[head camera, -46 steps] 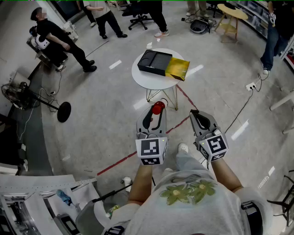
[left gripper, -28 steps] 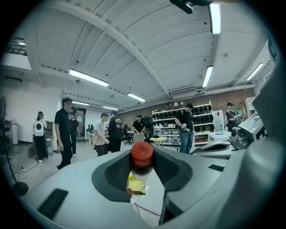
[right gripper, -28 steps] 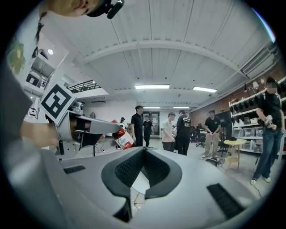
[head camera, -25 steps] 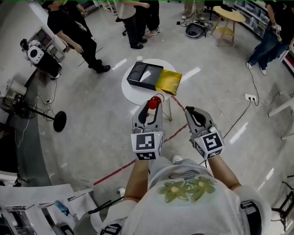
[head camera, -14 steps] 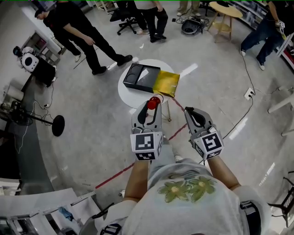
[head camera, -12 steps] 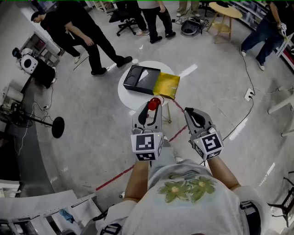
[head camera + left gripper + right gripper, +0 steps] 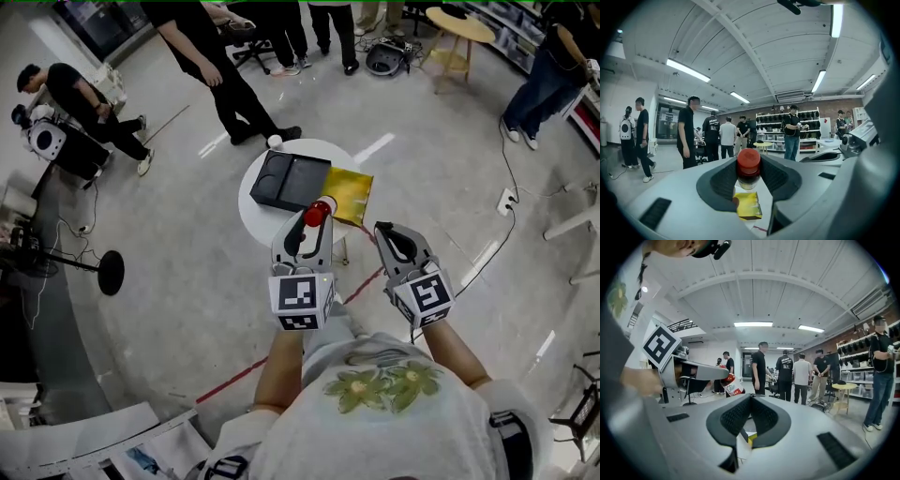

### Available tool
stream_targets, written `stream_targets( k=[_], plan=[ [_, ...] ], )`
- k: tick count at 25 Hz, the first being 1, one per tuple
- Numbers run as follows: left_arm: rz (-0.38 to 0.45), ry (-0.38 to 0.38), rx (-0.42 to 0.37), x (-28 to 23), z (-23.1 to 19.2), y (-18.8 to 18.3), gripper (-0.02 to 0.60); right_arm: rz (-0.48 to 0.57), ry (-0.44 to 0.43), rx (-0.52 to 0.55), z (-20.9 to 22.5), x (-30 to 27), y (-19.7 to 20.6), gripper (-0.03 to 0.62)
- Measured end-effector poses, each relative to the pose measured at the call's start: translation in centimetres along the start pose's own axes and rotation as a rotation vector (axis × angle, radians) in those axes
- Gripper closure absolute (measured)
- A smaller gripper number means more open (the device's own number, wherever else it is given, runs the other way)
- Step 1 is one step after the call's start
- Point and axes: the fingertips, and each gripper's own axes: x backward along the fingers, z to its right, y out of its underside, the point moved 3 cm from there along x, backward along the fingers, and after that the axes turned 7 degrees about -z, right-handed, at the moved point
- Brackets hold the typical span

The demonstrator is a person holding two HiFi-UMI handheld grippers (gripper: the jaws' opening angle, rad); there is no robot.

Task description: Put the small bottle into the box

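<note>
Grey workshop floor surrounds a round white desk [image 7: 251,202] bearing an open black rectangular box [image 7: 286,180], with a yellow foil pouch [image 7: 349,183] at its right edge. The left gripper [image 7: 307,227] has its jaws clamped on the small red-capped bottle [image 7: 748,164], held near the desk's near edge. The right gripper [image 7: 389,232] has its jaws closed and empty.

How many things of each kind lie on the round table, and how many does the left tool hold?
Black box: 1
Yellow bag: 1
Small white object: 1
Small bottle with red cap, held in the left tool: 1
Total: 4
</note>
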Motion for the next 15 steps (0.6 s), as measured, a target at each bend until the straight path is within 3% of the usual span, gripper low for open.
stream_targets(
  k=[15],
  plan=[
    [-0.015,0.087,-0.015,-8.4,-6.1,-1.0,0.434,-0.05,0.051,-0.027,2.8,-9.8,-1.0,0.591]
  ],
)
